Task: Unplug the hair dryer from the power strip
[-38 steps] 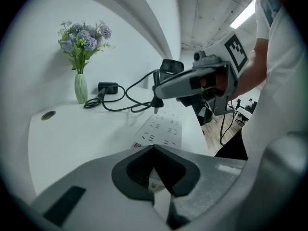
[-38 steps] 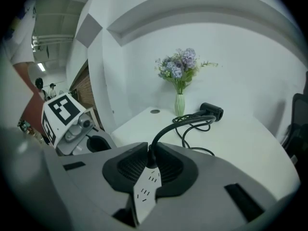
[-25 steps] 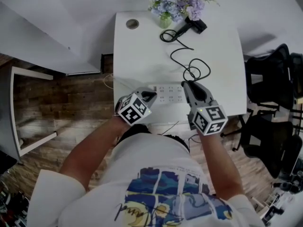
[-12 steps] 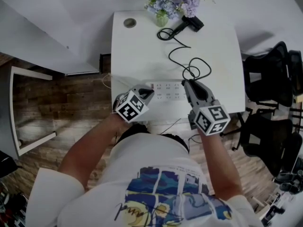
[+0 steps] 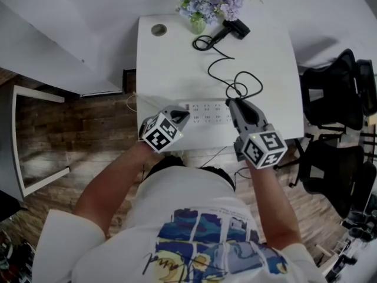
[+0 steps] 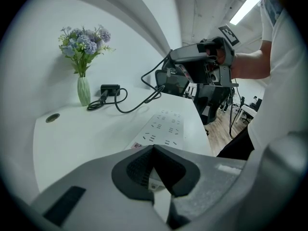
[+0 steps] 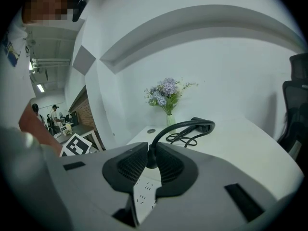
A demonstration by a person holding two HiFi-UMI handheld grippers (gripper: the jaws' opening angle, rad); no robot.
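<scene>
At the table's [image 5: 159, 69] near edge, our left gripper [image 6: 154, 147], jaws pressed together, sits at the strip's [image 6: 163, 128] end, and we should bear down there. Just beyond, our right gripper [image 5: 231, 104] pinches the plug [image 7: 151, 160], which looks clear of the strip. We lift straight, leaving the cord [image 5: 219, 63] slack to the dryer [image 5: 234, 28] at the far edge.

Hair dryer [image 5: 232, 28] behind power strip [image 5: 206, 112]

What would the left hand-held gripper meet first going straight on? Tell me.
Most likely the power strip: the left hand-held gripper points down onto its near end, and may already touch it.
</scene>
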